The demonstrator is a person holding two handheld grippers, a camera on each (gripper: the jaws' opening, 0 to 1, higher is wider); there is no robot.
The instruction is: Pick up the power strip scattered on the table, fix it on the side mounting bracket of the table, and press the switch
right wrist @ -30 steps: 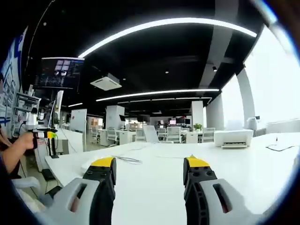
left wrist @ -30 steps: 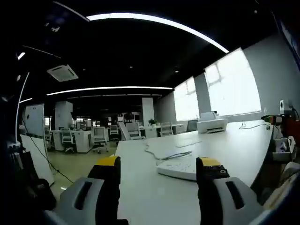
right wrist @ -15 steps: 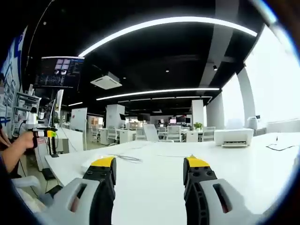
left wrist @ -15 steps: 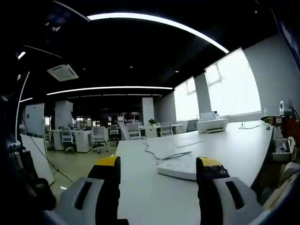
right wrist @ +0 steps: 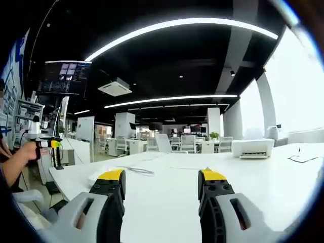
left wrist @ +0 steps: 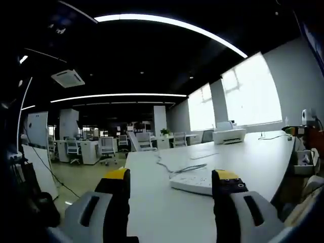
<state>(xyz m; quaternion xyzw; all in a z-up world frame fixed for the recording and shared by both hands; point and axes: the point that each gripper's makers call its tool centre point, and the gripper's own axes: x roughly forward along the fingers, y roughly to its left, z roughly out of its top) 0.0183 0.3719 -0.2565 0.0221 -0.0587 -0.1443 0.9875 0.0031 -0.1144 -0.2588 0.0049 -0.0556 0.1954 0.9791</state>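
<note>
A white power strip (left wrist: 192, 181) lies flat on the white table (left wrist: 253, 162), its cable (left wrist: 174, 167) trailing away toward the far side. My left gripper (left wrist: 172, 178) is open, low over the table, with the strip a short way ahead between its yellow-tipped fingers (left wrist: 117, 175) and nearer the right one. In the right gripper view, my right gripper (right wrist: 162, 178) is open over bare table top (right wrist: 162, 202) with nothing between its jaws. A thin cable (right wrist: 136, 171) lies on the table ahead of it to the left.
A white printer (left wrist: 229, 134) stands at the table's far end, seen too as printer (right wrist: 251, 148). A person's hand (right wrist: 20, 157) shows at the left beside shelving. Office desks and chairs (left wrist: 106, 147) fill the background. A monitor (right wrist: 63, 78) hangs high on the left.
</note>
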